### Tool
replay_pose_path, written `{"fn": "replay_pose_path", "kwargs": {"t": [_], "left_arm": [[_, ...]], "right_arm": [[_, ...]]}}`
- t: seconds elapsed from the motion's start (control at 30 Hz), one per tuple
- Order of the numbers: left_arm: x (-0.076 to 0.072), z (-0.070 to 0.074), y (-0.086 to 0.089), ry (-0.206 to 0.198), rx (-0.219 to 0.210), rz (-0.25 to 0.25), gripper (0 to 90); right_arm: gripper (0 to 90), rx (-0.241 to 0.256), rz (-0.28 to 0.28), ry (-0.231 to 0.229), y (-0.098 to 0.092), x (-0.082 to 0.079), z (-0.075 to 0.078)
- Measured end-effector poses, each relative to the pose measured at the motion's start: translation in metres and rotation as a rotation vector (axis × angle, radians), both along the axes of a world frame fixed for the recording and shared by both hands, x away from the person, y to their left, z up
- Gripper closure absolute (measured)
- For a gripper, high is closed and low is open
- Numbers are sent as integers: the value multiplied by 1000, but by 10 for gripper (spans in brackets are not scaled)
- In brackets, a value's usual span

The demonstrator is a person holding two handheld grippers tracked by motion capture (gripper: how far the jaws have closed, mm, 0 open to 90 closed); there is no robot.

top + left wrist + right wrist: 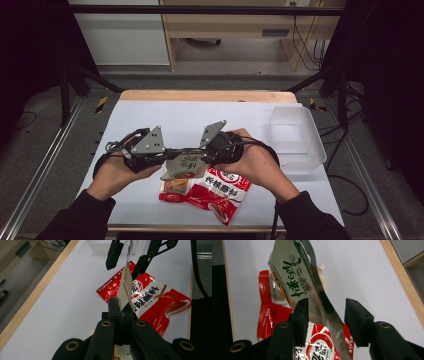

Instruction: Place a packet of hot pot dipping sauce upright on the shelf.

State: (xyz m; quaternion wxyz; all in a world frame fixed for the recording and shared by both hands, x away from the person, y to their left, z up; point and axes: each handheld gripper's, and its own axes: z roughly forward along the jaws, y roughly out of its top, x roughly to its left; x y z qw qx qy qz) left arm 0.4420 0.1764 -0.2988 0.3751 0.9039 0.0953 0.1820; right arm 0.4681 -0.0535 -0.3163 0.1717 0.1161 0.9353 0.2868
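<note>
Above the near edge of the tabletop [150, 115], a little left of its middle, a flat green-and-cream pouch [184, 165] hangs in the air between the two tools. The left gripper [119, 305] has its jaws pressed together on one edge of the pouch [125, 283], which runs edge-on away from the camera there. The right gripper [325, 322] stands with its jaws wide, one on each side of the pouch's [295, 277] other end; one jaw seems to touch the foil, the other stands clear, so it has no grip.

Under the pouch, two red snack packets lie on the tabletop near its near edge: a larger red packet [220, 192] and, partly under it, a smaller red packet [172, 192]. An empty clear plastic tub [295, 140] sits at the right edge of the tabletop, well apart from the packets.

As a judgement, the work looks like moving the packets into the tub, and it is at an early stage: one pouch is lifted and is about to pass from the left hand's tool to the right's. Nothing is in the tub, and both red packets remain to be picked up.
</note>
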Motion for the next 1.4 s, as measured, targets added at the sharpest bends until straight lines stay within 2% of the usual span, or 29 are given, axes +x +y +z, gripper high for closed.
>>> {"fn": "replay_pose_path", "kwargs": {"t": [0.13, 0.57, 0.97, 1.13, 1.27, 1.4], "left_arm": [[-1, -1, -3, -1, 3, -9, 900], [3, -4, -7, 8, 5, -6, 900], [9, -6, -4, 26, -10, 13, 900], [17, -8, -3, 50, -33, 42, 891], [22, -9, 1, 64, -68, 75, 774], [24, -12, 7, 54, -95, 115, 520]], "right_arm": [[654, -16, 11, 4, 2, 0, -1], [833, -38, 24, 21, 2, 0, -4], [895, -44, 29, 25, 4, 1, -3], [900, -58, 24, 20, 5, 6, -1], [900, -84, 28, 2, 5, 10, 1], [900, -107, 15, -23, 0, 17, 5]]}}
